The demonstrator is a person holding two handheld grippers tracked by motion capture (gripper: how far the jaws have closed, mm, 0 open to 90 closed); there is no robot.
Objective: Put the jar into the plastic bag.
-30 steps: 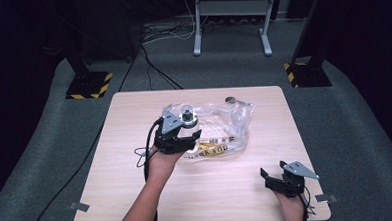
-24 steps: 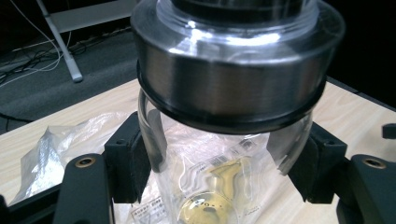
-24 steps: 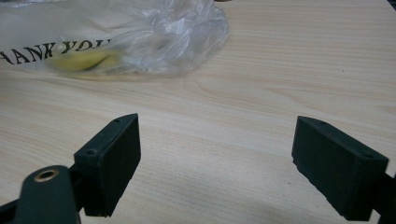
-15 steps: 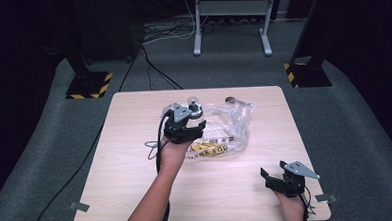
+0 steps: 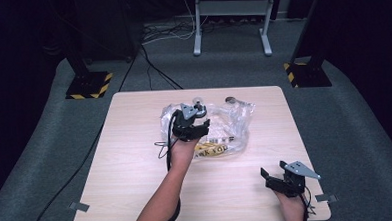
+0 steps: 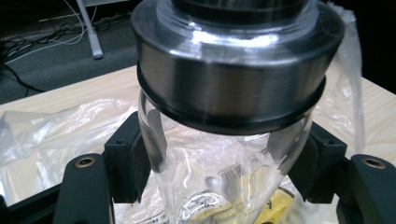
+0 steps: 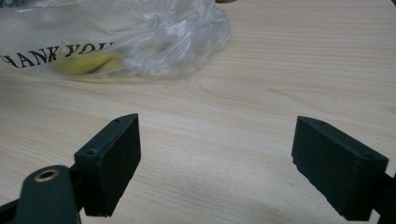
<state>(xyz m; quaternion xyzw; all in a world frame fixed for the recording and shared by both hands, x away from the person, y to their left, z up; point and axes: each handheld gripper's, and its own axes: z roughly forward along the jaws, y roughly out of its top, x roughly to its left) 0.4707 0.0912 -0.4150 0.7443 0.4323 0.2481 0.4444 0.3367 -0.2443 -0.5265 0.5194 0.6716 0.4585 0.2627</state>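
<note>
My left gripper is shut on a clear glass jar with a wide metal lid. It holds the jar above a crumpled clear plastic bag at the table's middle. In the left gripper view the two pads press on the glass just under the lid. The bag carries black "THANK YOU" lettering and has something yellow inside. Near the table's front right corner, my right gripper stands open with nothing between its jaws, low over bare wood.
A small brown object lies at the bag's far edge. The pale wooden table stands on grey carpet. A black cable trails from the left gripper across the tabletop. Stand legs with striped bases are beyond the table.
My left gripper has carried the jar a little farther from the person and to the right, over the bag. The right gripper has stayed in place.
</note>
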